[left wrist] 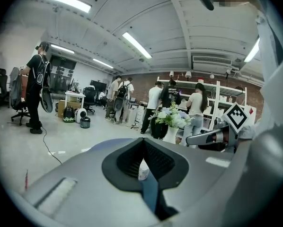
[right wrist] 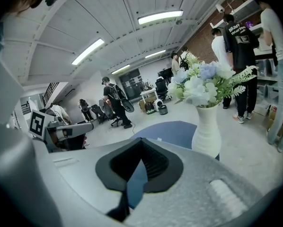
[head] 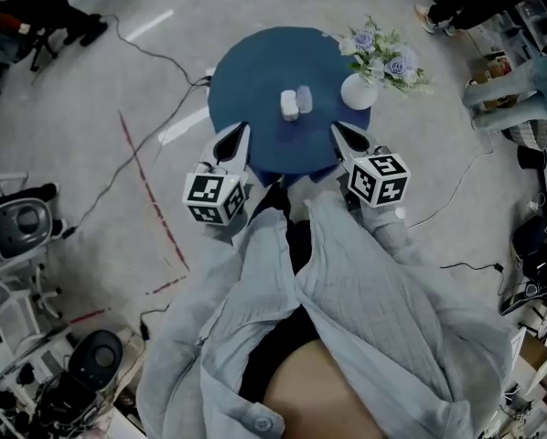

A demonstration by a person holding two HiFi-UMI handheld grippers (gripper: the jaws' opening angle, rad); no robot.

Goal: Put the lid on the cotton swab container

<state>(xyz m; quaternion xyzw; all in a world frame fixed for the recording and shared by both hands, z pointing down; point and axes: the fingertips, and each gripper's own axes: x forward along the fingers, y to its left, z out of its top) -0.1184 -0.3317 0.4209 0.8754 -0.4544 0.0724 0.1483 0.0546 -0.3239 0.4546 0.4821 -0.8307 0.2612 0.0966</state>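
Two small white pieces stand side by side in the middle of the round blue table (head: 255, 71): a taller one (head: 290, 105) and a lower one (head: 305, 96). I cannot tell which is the cotton swab container and which the lid. My left gripper (head: 240, 129) hangs over the table's near left edge, its jaws shut and empty. My right gripper (head: 337, 128) hangs over the near right edge, shut and empty too. In the left gripper view a white piece (left wrist: 143, 170) shows through the slit under the closed tips (left wrist: 144, 140). The right gripper view's jaws (right wrist: 141, 140) meet over blue tabletop.
A white vase (head: 359, 91) of pale flowers stands at the table's right rim, close to my right gripper; it also fills the right gripper view (right wrist: 207, 136). Black cables (head: 136, 44) and a red tape line (head: 150, 190) cross the floor. People stand around the room (left wrist: 37, 86).
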